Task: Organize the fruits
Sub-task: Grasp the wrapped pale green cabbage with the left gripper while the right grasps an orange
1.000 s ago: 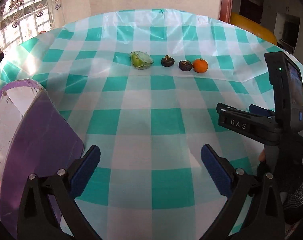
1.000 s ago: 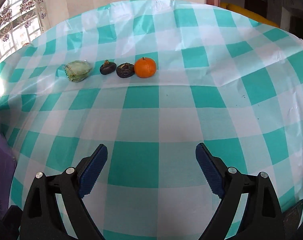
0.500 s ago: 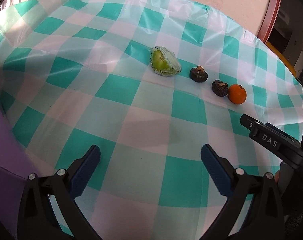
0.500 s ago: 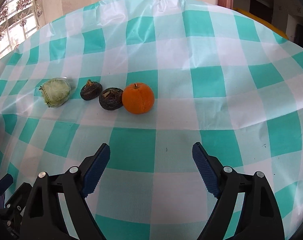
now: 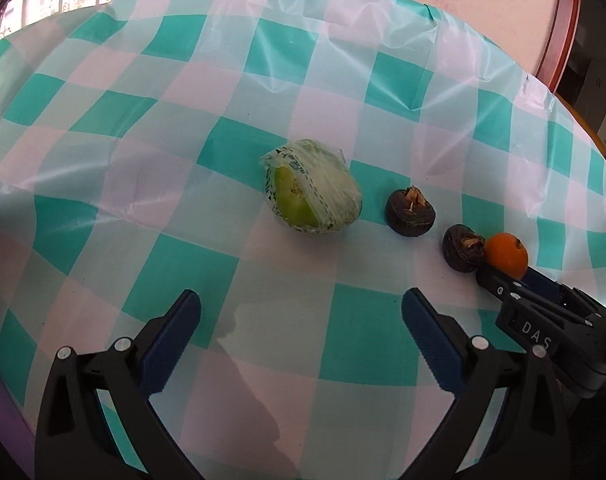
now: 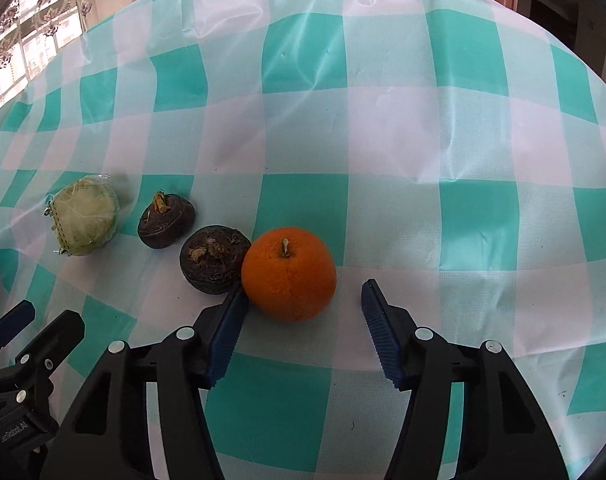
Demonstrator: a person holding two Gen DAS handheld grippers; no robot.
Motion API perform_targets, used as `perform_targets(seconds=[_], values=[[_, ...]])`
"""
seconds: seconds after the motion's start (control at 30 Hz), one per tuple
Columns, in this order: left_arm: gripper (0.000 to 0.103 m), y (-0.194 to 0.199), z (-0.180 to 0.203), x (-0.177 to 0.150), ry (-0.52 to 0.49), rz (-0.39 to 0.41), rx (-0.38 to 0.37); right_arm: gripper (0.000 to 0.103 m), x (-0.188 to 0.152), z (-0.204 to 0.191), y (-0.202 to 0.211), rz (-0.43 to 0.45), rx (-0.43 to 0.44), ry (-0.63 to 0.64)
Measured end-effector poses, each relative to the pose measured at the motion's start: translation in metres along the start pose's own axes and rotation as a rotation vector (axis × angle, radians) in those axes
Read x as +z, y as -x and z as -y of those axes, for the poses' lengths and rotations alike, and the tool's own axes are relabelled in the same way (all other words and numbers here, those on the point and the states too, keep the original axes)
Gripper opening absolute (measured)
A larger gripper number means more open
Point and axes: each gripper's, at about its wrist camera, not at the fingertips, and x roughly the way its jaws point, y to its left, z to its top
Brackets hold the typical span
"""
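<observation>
**A:** What's closest to us?

**B:** The right claw (image 6: 301,300), down low over the bench (image 6: 423,120) with its teal-and-white checked cloth. Its jaws have just been closing in, but they aren't pinching anything. The orange (image 6: 289,274) sits just past the tips, partly between them; the left pad is right against its side and the right pad stands clear.

**A:** And the left claw (image 5: 301,312)?

**B:** Spread wide, nothing between the pads, only cloth under it. It points toward the green fruit in its clear wrapper (image 5: 313,192), which lies a little way ahead of it.

**A:** How do the fruits lie?

**B:** In a slanting row. The orange is nearest the right claw, touching a dark brown round fruit (image 6: 214,260). A second dark one (image 6: 166,220) sits just beside that, slightly apart. Then the wrapped green one at the far left end of the row, near it.

**A:** Beyond that?

**B:** Bare cloth to the bench's far edge, then a pale wall.
</observation>
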Motion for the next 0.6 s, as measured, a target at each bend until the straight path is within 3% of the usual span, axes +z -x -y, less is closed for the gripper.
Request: perform_targets(seconds=[0.07, 0.27, 0.5, 0.6], values=[[0.101, -0.007, 0.0, 0.01, 0.013, 0.008, 0.002, 0.044, -0.001, -0.006, 0.003, 0.007, 0.013, 0.007], [0.101, -0.031, 0.001, 0.041, 0.047, 0.02, 0.042, 0.043, -0.001, 0.011, 0.007, 0.024, 0.101, -0.089], [0.101, -0.055, 0.018, 0.06, -0.025, -0.029, 0.078, 0.043, -0.001, 0.024, 0.006, 0.032, 0.159, -0.148], [0.094, -0.064, 0.02, 0.067, -0.02, -0.051, 0.096, 0.043, 0.002, 0.024, 0.005, 0.032, 0.164, -0.151]])
